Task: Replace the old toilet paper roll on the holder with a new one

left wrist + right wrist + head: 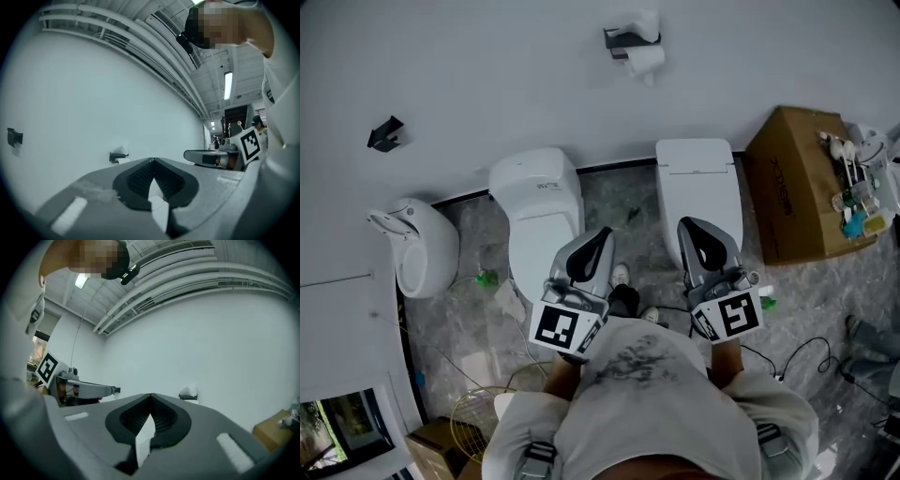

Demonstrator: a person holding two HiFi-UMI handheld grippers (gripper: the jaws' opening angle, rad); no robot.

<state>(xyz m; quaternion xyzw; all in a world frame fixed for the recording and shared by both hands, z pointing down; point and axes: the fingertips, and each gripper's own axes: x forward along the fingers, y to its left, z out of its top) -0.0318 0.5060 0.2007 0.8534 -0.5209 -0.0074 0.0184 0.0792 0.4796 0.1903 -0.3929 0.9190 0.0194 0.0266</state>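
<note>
Right now the left gripper (601, 234) and right gripper (693, 226) have jaws closed on nothing, well short of the old roll (645, 60) on its wall holder (622, 38); arriving closed, they might only knock or tear it.

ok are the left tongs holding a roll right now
No, the left tongs are shut with nothing between them, while a roll hangs on the wall holder.
</note>
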